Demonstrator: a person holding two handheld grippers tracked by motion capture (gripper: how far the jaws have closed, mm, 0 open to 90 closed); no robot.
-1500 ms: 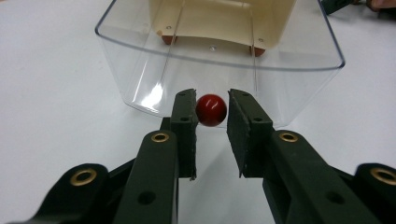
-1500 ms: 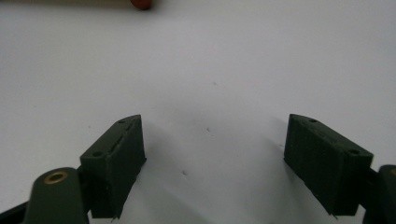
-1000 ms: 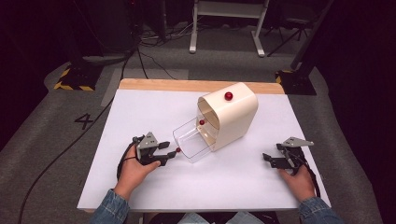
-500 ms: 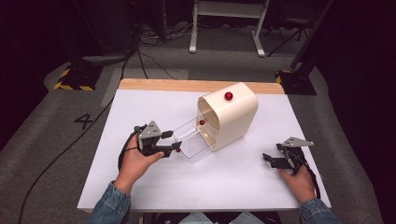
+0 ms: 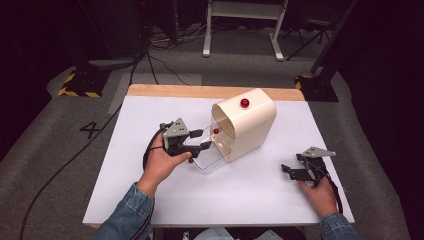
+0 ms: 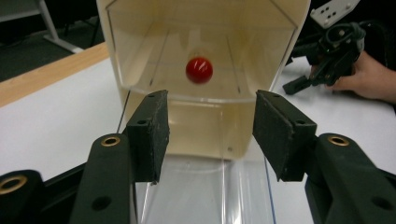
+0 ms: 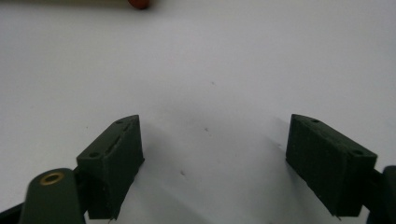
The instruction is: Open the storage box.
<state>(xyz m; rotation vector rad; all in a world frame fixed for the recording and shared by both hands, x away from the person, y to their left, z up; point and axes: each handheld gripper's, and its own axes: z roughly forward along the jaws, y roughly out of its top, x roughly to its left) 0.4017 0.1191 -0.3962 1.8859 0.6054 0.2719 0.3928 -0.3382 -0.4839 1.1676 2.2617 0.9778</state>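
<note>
- The left gripper had risen off the table and moved in toward the cream bread-bin-like box since a second before; it hung in front of the box's open mouth, level with the clear door that hinged down onto the table.
- Its jaws had just been closing a little and stood half apart, gripping nothing; in the left gripper view its pads framed the opening, with the clear door's edge below them and untouched.
- A red knob sat inside that mouth, straight ahead of the jaws; a second red knob sat on the box's top.
- Judged from this, the left hand was lining up to take the door or its knob, and the grasp was not yet made.
- The right gripper rested on the table well to the right of the box, unmoved, jaws wide and released over bare surface.
- The white table had a wooden strip along its edge behind the box.
- Beyond the box lay grey carpet with a painted "4", black cables, a yellow-and-black striped foot and a white metal frame.
</note>
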